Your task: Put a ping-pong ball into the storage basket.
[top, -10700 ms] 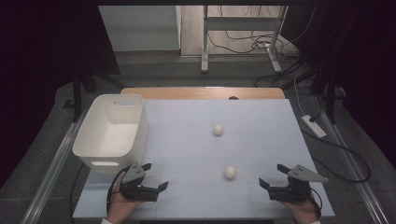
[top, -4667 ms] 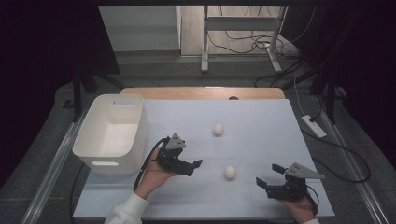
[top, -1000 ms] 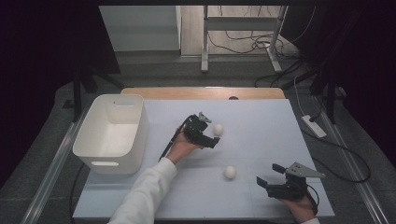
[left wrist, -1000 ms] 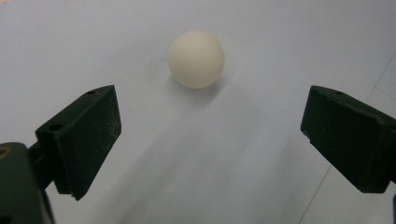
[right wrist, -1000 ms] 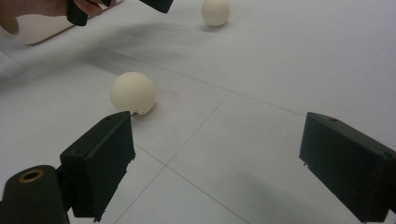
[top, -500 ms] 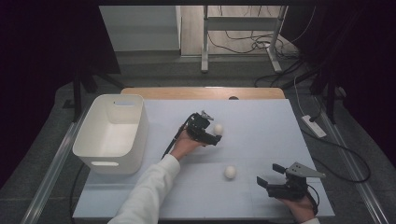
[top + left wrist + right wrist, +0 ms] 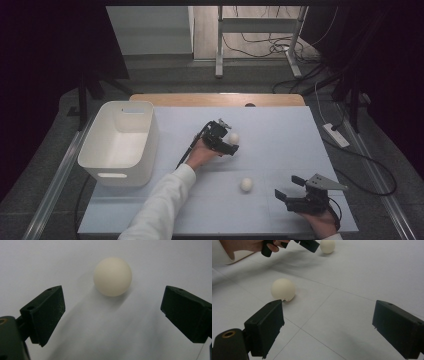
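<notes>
Progress: early, by my reading. Bin looks empty as far as its inside can be seen; both balls are on the table, neither gripped. Likely job is moving balls to the bin, so both picks and both drops remain.

Left gripper: jaws spread wide, nothing between the pads. Far ball lies ahead of the fingertips, roughly centred on the gap but beyond it, resting on the table, clear of both fingers. In the high view the same ball sits just beside the jaw tips, on the side away from the hand. Judgement: a short push forward would bracket it, then close.

Right gripper: jaws also spread, empty, held low near the table's near edge. Near ball lies just past the tip of the left-hand finger in that gripper's view, outside the gap, off to that side; cannot tell if it touches. In the high view it is near, apart.
</notes>
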`<state>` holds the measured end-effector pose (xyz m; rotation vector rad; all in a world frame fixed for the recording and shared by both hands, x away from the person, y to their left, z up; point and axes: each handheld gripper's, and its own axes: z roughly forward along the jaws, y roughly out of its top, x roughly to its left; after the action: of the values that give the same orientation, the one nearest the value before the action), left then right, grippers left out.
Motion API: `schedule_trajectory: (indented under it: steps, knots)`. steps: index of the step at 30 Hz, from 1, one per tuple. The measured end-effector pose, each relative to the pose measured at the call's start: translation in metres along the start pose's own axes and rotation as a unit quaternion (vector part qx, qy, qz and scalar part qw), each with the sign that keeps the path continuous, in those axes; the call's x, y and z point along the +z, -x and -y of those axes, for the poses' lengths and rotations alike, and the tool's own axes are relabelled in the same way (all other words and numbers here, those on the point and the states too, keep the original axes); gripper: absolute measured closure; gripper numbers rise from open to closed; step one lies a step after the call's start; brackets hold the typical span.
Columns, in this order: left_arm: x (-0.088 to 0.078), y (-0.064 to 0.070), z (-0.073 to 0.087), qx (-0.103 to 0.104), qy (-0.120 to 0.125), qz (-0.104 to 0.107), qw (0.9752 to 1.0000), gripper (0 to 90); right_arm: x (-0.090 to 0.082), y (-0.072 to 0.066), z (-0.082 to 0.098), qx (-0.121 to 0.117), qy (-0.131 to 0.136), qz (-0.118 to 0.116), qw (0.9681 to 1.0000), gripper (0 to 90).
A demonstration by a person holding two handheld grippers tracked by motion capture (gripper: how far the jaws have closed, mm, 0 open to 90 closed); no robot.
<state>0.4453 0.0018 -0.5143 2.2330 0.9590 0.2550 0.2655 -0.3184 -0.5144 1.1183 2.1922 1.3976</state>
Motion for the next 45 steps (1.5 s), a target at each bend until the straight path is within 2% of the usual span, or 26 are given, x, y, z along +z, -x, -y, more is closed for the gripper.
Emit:
schedule_trajectory:
  steps: [22,23,29,45]
  knots:
    - [0.02,0.0,-0.013,0.003,-0.012,0.0,0.9999,8.4,-0.001,0.0,0.001,0.001,-0.002,0.001,1.0,10.4]
    - [0.021,-0.001,-0.014,0.005,-0.015,-0.005,0.9999,9.4,-0.001,0.0,0.001,0.002,-0.002,0.0,1.0,10.4]
    - [0.024,-0.002,-0.015,0.001,-0.023,-0.005,0.9997,17.5,-0.001,0.001,0.001,0.003,0.0,0.0,1.0,10.4]
    - [0.02,-0.003,-0.017,-0.003,-0.011,0.011,0.9999,36.7,-0.001,0.001,0.001,0.002,-0.004,0.0,1.0,10.4]
